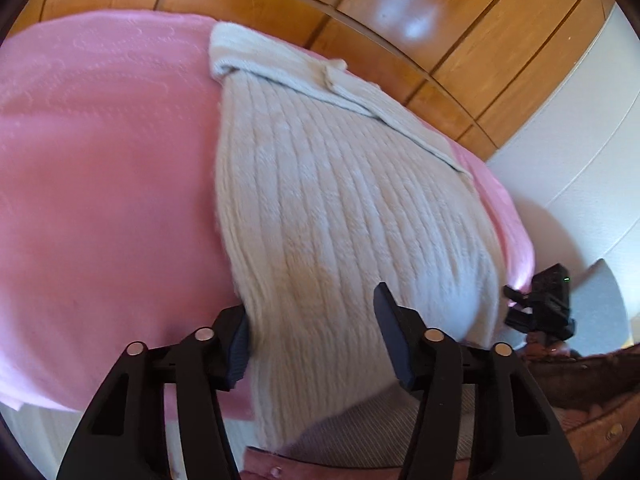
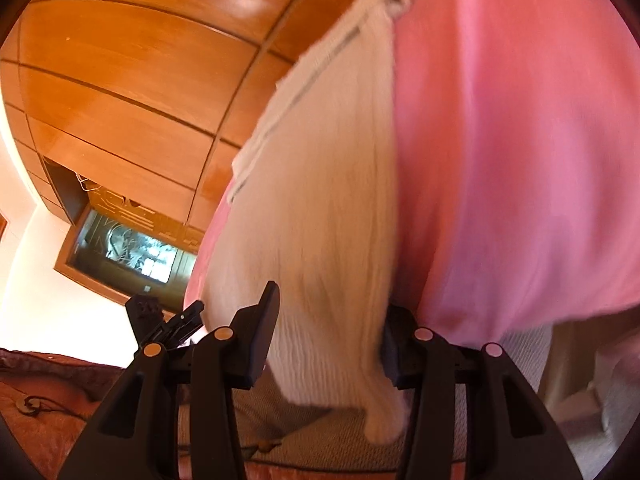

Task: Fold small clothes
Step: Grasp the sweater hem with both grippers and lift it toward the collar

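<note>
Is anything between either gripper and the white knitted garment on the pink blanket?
Nothing visible. The left gripper and right gripper are both open, with the white knitted garment already lying between their fingers over the pink blanket.

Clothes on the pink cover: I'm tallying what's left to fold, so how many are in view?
1: a cream ribbed knit lies on the pink cover, its near end hanging off the edge between both grippers' open jaws. Others may lie outside the views.

My left gripper [image 1: 316, 340] and right gripper [image 2: 328, 340] are matte black plastic, each arm pinned with round silver rivets, the fingers faced with ribbed dark blue pads [image 1: 390, 336]
</note>
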The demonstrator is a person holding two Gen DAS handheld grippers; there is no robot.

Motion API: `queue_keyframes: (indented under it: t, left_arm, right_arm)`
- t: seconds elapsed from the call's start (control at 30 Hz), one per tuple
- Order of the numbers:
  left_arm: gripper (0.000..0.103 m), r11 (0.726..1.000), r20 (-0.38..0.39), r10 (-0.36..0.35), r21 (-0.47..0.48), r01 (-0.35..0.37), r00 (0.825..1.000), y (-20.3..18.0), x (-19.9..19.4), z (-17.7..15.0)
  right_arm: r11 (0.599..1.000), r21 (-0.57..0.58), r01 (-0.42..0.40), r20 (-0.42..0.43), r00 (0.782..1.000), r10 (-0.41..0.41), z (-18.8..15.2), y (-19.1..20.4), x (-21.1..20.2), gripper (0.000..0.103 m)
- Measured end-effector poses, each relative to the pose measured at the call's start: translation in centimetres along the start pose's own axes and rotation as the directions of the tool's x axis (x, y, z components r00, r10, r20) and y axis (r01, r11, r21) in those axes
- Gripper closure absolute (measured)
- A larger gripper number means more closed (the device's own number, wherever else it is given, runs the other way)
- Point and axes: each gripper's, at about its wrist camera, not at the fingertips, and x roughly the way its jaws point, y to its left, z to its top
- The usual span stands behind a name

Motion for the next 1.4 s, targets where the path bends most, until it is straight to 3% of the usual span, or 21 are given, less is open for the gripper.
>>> queue_keyframes:
  t: [0.1,0.2,0.23,0.27,0.3,0.43,0.57,0.8,0.9,1.03,1.1,1.17,1.3,1.4]
  left_arm:
    - [0.055,0.996,-0.030,-0.076,-0.058,0.074,0.997,0.5,0.3,-0.2]
    - [0.058,0.985,-0.097,-0.151,-0.093,0.142,0.984,0.3,1.1,-0.7]
    - [0.065,0.986,-0.119,-0.154,-0.082,0.145,0.981,-0.1,1.3,-0.8]
    - [0.084,0.989,-0.138,-0.141,-0.065,0.133,0.980,-0.5,1.6,-0.9]
    - [0.095,0.994,-0.149,-0.107,-0.044,0.102,0.983,-1.0,1.8,-0.9]
    - [0.097,0.994,-0.087,-0.110,-0.014,0.109,0.990,-2.5,0.2,-0.1]
    - [0.097,0.978,-0.004,-0.202,0.042,0.202,0.979,-4.6,-2.8,1.2]
    - [0.097,0.931,0.079,-0.364,0.073,0.359,0.928,-6.7,-7.1,2.8]
    - [0.097,0.909,0.097,-0.417,0.078,0.410,0.904,-7.1,-8.9,3.1]
    - [0.097,0.871,0.039,-0.488,0.087,0.484,0.872,-8.1,-10.9,2.7]
    - [0.097,0.842,-0.001,-0.536,0.067,0.535,0.844,-8.4,-11.6,2.3]
    - [0.097,0.829,-0.013,-0.558,0.043,0.558,0.830,-8.2,-11.8,2.2]
    - [0.097,0.850,0.003,-0.523,-0.069,0.522,0.852,-5.8,-9.2,3.4]
    - [0.097,0.841,0.042,-0.527,-0.122,0.527,0.849,-4.5,-7.7,4.8]
  right_arm:
    - [1.000,-0.003,0.023,-0.072,0.997,-0.023,-0.3,-0.2,1.0,0.069]
    - [0.999,-0.023,0.024,-0.114,0.993,-0.026,-0.1,0.0,2.0,0.089]
    - [0.999,-0.043,0.023,-0.120,0.992,-0.028,-0.1,0.4,2.1,0.094]
    - [0.997,-0.070,0.013,-0.118,0.993,-0.021,-0.1,0.9,2.1,0.095]
    - [0.996,-0.092,0.001,-0.112,0.994,-0.011,-0.1,1.3,2.0,0.095]
    - [0.986,-0.160,-0.043,-0.054,0.998,0.035,0.2,3.2,0.2,0.096]
    - [0.976,-0.170,-0.134,0.026,0.990,0.141,0.7,4.7,-1.8,0.096]
    - [0.930,-0.273,-0.247,0.118,0.951,0.287,1.0,8.2,-5.9,0.096]
    - [0.894,-0.312,-0.322,0.125,0.919,0.375,0.7,9.4,-7.6,0.096]
    - [0.830,-0.376,-0.411,0.108,0.871,0.480,-0.4,11.3,-10.0,0.096]
    - [0.801,-0.399,-0.447,0.090,0.850,0.519,-1.3,12.1,-11.2,0.096]
    - [0.783,-0.411,-0.466,0.083,0.837,0.541,-2.0,12.5,-12.0,0.096]
    - [0.795,-0.382,-0.471,0.103,0.833,0.543,-1.3,11.4,-12.1,0.095]
    - [0.826,-0.326,-0.460,0.131,0.843,0.521,0.8,9.9,-11.6,0.095]
